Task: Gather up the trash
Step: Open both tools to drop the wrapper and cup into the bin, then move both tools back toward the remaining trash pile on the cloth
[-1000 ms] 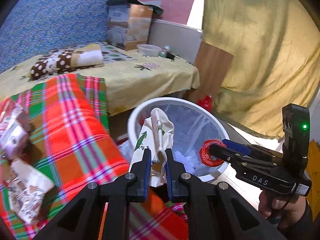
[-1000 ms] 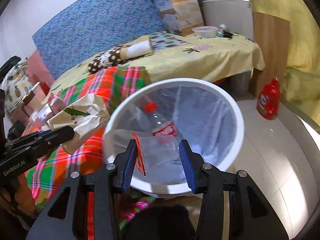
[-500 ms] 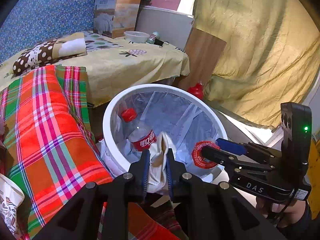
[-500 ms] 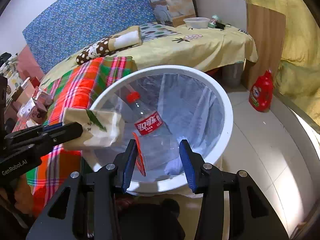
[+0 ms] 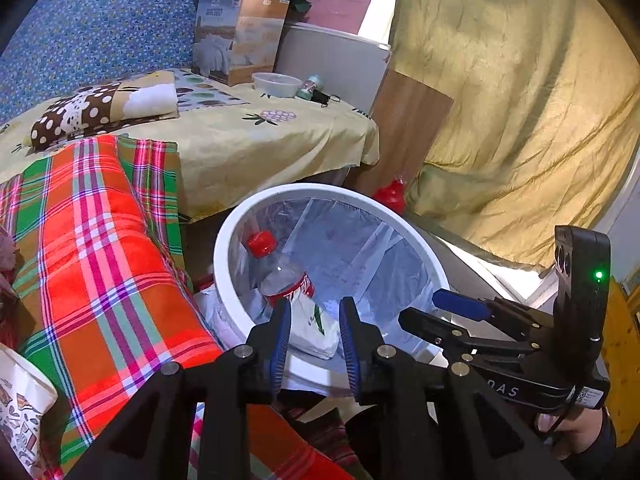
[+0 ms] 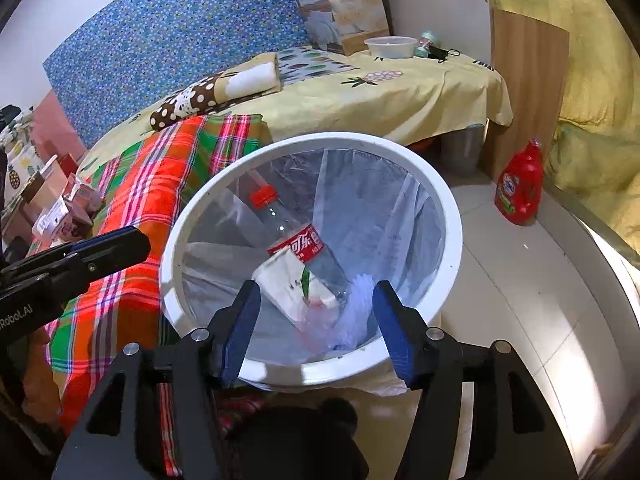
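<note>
**Two pieces dropped, both pairs of tongs spreading over the bin**

The white paper bag (image 6: 294, 286) with the green leaf print lies inside the white bin (image 6: 452, 216), resting against a clear plastic bottle (image 6: 286, 226) with a red cap and red label. Just near of the bag a crumpled clear plastic cup (image 6: 320, 320) sits low against the liner; it is hard to make out. All three are down in the bin.

The left tongs (image 5: 314, 334) hang above the near rim, their jaws opening with nothing pressed between them; the bag shows through the gap, well below. The right tongs (image 6: 316, 320) are opening too, wider, and hold nothing.

To the left, on the plaid blanket (image 5: 100, 248) over the bed, more litter waits: small cartons (image 6: 66, 216) and a printed paper cup (image 5: 20, 412) at the near left edge. A red detergent bottle (image 6: 520, 188) stands on the floor to the far right.

The risks, as I judge them: the right tongs sit close over the rim, so a careless swing away could knock the light bin and tip it. The two pairs are also near one another and could collide when reaching back towards the bed.
</note>
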`<state>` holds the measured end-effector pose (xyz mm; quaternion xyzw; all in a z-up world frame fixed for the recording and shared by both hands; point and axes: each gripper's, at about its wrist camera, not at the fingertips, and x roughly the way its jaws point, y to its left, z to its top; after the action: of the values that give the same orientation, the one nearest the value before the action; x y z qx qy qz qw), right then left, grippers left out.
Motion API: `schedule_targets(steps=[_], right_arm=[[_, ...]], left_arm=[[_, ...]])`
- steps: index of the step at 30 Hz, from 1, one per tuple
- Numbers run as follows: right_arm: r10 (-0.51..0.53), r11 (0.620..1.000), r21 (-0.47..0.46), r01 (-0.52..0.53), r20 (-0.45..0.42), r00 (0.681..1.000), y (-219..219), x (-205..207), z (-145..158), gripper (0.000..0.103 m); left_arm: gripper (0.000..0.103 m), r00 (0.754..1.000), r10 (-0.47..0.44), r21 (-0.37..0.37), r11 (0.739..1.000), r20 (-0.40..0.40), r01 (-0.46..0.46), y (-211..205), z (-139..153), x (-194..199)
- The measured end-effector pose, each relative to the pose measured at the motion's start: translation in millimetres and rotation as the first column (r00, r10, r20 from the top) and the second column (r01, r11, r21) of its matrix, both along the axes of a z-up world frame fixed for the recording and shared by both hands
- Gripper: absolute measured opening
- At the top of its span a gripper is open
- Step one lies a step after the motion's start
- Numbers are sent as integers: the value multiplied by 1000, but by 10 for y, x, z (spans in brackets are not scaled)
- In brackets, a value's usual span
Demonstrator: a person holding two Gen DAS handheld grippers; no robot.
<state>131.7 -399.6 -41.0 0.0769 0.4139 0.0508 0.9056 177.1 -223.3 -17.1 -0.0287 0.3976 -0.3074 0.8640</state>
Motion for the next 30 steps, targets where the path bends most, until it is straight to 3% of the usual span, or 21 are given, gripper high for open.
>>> schedule_targets(steps=[15,30], right_arm=[[91,995,31,-95,107,990,365,-165,276,60],[244,966,51,-252,129,961,1020,-244,360,60]], left_arm=[[24,994,107,-42,994,36,-105,558,163,-340],[24,955,289,-31,957,61,-288,1376,193,-697]])
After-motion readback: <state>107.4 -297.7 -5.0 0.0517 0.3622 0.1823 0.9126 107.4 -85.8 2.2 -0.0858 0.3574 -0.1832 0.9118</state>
